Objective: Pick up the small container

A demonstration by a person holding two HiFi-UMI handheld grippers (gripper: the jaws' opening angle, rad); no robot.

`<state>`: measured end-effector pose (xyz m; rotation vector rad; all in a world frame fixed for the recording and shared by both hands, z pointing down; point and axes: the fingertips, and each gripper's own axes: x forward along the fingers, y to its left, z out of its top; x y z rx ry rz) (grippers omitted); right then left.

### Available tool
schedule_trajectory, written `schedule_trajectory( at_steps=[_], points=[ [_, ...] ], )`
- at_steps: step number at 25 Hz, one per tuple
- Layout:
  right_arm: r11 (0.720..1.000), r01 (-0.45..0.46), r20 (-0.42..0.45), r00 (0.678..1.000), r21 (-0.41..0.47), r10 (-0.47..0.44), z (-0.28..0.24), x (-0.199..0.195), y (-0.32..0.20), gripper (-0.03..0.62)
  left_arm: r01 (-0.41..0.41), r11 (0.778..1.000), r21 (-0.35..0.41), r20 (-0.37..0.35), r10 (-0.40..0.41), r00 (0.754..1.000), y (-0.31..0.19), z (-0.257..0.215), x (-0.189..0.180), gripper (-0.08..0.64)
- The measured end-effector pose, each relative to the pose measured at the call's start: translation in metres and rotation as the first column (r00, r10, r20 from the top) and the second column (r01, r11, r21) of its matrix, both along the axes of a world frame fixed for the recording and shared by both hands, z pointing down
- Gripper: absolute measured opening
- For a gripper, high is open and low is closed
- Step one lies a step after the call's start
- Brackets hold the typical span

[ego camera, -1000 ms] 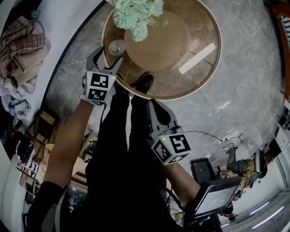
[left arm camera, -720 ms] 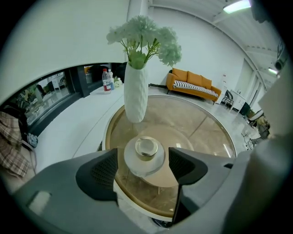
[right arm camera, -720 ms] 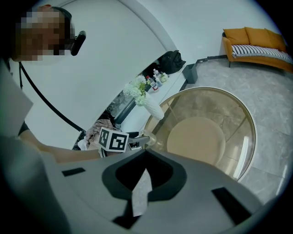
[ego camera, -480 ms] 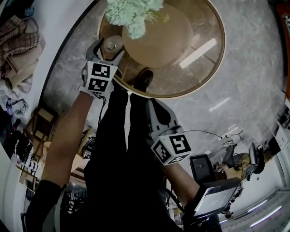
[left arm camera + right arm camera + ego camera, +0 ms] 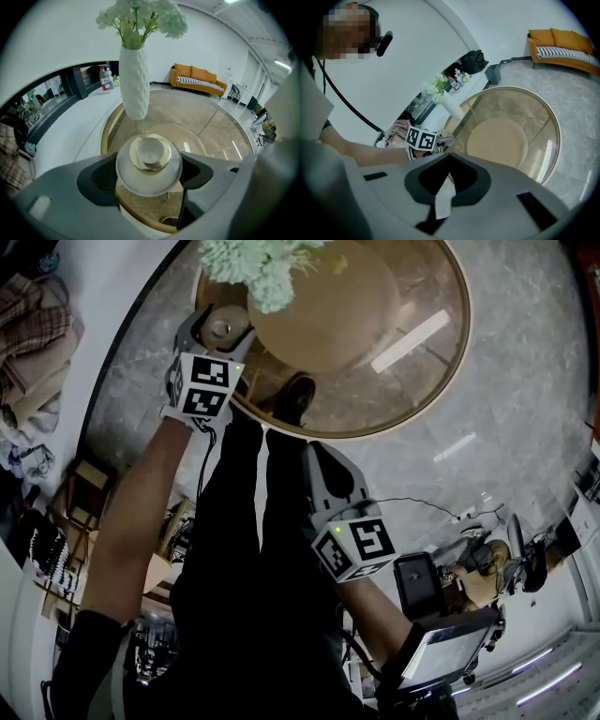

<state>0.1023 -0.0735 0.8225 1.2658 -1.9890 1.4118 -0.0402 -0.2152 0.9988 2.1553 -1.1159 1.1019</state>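
The small round silvery container [image 5: 149,161] stands upright, gold knob upward, between the wide, just-opened jaws of the left gripper [image 5: 223,326]; the right gripper [image 5: 449,155] is closed.

I count one round glass table [image 5: 206,122], and near its edge one white vase [image 5: 134,79], one bunch of pale flowers [image 5: 140,16] and one small container [image 5: 149,164]. Away from the table there is one orange sofa [image 5: 197,77] and what look like two bottles [image 5: 102,79].

hand-held gripper [image 5: 150,174]: jaws just opened, small container [image 5: 149,157] between | white vase [image 5: 134,79] behind | glass table [image 5: 201,117]
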Motion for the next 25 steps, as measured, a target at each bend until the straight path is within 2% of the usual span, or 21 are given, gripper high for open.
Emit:
schedule_trajectory(
  at_steps=[6,18,25],
  points=[
    [1.000,-0.005,0.006,1.000,0.000,0.005,0.000,0.001,0.003,0.006,0.023,1.000,-0.007,-0.004,-0.023,1.000,0.000,0.002,0.001,0.344],
    [1.000,-0.006,0.004,1.000,0.013,0.006,-0.008,0.001,0.001,0.006,0.025,0.998,-0.054,0.032,-0.024,0.999,0.003,0.002,-0.002,0.341],
    [1.000,-0.010,0.007,1.000,0.028,0.010,-0.019,0.002,0.000,0.006,0.031,0.998,-0.063,-0.010,-0.031,0.999,0.013,-0.021,0.000,0.341]
  ],
)
